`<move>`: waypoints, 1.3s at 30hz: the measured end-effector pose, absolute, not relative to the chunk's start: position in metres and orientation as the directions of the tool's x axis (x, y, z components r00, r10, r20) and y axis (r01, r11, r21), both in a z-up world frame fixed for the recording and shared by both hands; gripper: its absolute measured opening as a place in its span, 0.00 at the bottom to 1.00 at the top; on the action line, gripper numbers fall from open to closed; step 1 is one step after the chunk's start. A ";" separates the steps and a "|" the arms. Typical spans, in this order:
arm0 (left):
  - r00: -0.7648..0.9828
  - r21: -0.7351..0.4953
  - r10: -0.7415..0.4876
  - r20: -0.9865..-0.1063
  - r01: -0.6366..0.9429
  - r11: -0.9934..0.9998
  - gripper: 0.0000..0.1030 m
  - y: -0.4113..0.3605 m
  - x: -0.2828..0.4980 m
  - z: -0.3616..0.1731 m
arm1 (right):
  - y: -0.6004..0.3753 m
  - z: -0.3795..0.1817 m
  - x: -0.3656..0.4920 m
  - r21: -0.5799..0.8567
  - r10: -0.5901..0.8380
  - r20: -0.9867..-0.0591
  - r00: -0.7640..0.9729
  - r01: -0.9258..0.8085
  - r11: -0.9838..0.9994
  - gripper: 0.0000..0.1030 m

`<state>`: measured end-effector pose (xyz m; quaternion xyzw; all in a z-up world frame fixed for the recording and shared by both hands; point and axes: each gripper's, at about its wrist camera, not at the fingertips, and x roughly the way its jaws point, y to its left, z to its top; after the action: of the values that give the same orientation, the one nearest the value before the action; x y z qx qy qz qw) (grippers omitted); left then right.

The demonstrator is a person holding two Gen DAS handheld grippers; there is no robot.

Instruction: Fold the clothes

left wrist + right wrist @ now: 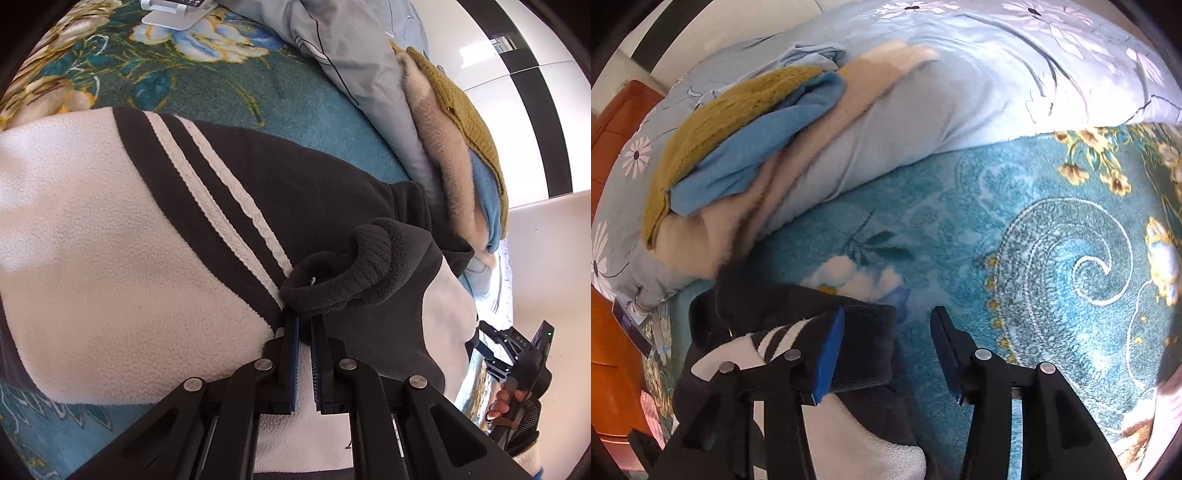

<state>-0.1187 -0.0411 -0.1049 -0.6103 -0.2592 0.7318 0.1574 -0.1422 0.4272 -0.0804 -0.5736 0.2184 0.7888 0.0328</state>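
Left gripper (303,325): seen in the left wrist view with its blue-padded jaws drawn nearly together on a dark ribbed cuff (343,269) of the fleece jacket; the cuff edge is pinched between the pads.
Right gripper (886,347): jaws are spread wide apart in the right wrist view; nothing is held between them, and the left pad lies over dark fleece while the right pad hangs above bare blanket.
Fleece jacket (92,229): a cream body with dark sleeves and two white stripes is spread on the blanket, filling the lower left of the left wrist view; in the right wrist view its dark sleeve and striped part (798,332) are seen at lower left, under and beside the left finger.
Blanket (1015,240): teal plush with gold and white flower patterns is laid as the working surface under the jacket.
Quilt (960,85): pale blue with white daisy print, bunched along the far edge of the blanket.
Clothes pile: a mustard knit (713,122), a blue garment (768,147) and a beige fuzzy garment (798,177) are stacked against the quilt, well apart from both grippers.
Person's hand (506,404): fingers are wrapped on the handle of the right gripper at the right edge of the left wrist view.
Wooden furniture (617,122): an orange-brown panel is seen at the far left.
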 end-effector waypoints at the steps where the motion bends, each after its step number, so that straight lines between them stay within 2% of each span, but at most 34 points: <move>1: -0.205 -0.571 0.546 -0.812 0.086 -0.817 0.08 -0.040 -0.117 -0.105 | 0.425 -0.083 -0.145 0.314 -0.208 -0.919 -0.334 -0.303 -0.900 0.48; 2: -0.204 -0.570 0.545 -0.813 0.085 -0.817 0.08 -0.039 -0.116 -0.104 | 0.423 -0.085 -0.147 0.321 -0.216 -0.918 -0.331 -0.303 -0.897 0.48; 3: -0.204 -0.569 0.545 -0.813 0.085 -0.818 0.08 -0.038 -0.115 -0.104 | 0.422 -0.086 -0.148 0.324 -0.218 -0.917 -0.334 -0.305 -0.895 0.42; 4: -0.202 -0.568 0.544 -0.814 0.084 -0.819 0.08 -0.037 -0.113 -0.104 | 0.420 -0.087 -0.148 0.328 -0.219 -0.914 -0.342 -0.304 -0.895 0.27; 6: -0.198 -0.566 0.543 -0.816 0.080 -0.821 0.08 -0.034 -0.112 -0.104 | 0.421 -0.088 -0.146 0.338 -0.233 -0.912 -0.338 -0.296 -0.893 0.12; 10: -0.195 -0.566 0.544 -0.816 0.081 -0.820 0.08 -0.027 -0.108 -0.103 | 0.413 -0.086 -0.155 0.324 -0.234 -0.918 -0.320 -0.267 -0.908 0.07; 14: -0.198 -0.570 0.548 -0.813 0.078 -0.818 0.08 -0.022 -0.103 -0.103 | 0.419 -0.071 -0.164 0.331 -0.211 -0.902 -0.377 -0.290 -0.898 0.06; 18: -0.196 -0.574 0.551 -0.811 0.084 -0.815 0.08 -0.017 -0.097 -0.103 | 0.409 -0.073 -0.175 0.271 -0.156 -0.917 -0.368 -0.285 -0.919 0.05; 22: -0.194 -0.570 0.548 -0.814 0.082 -0.818 0.09 -0.010 -0.091 -0.102 | 0.410 -0.092 -0.182 0.242 -0.125 -0.938 -0.323 -0.352 -0.904 0.04; 28: -0.190 -0.559 0.539 -0.821 0.078 -0.825 0.09 0.003 -0.084 -0.099 | 0.397 -0.091 -0.187 0.175 -0.089 -0.954 -0.287 -0.290 -0.941 0.07; 32: -0.189 -0.564 0.542 -0.819 0.084 -0.822 0.09 -0.039 -0.124 -0.110 | 0.386 -0.068 -0.179 0.101 -0.006 -0.944 -0.331 -0.272 -0.957 0.08; 35: -0.198 -0.581 0.557 -0.807 0.095 -0.808 0.12 -0.045 -0.126 -0.105 | 0.365 -0.053 -0.158 0.091 -0.007 -0.919 -0.394 -0.195 -0.977 0.19; 37: -0.219 -0.604 0.574 -0.789 0.107 -0.790 0.14 -0.051 -0.121 -0.098 | 0.350 -0.049 -0.137 0.114 -0.045 -0.908 -0.417 -0.142 -0.983 0.34; 38: -0.231 -0.616 0.582 -0.779 0.113 -0.780 0.20 -0.054 -0.119 -0.094 | 0.340 -0.052 -0.124 0.145 -0.087 -0.908 -0.409 -0.112 -0.983 0.35; 39: -0.251 -0.632 0.592 -0.766 0.121 -0.766 0.29 -0.059 -0.115 -0.089 | 0.324 -0.058 -0.110 0.177 -0.131 -0.908 -0.399 -0.080 -0.981 0.35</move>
<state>-0.1147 -0.0587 -0.0888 -0.5905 -0.3018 0.7309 0.1613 -0.1104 0.3239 -0.0576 -0.5479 0.0963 0.8308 -0.0153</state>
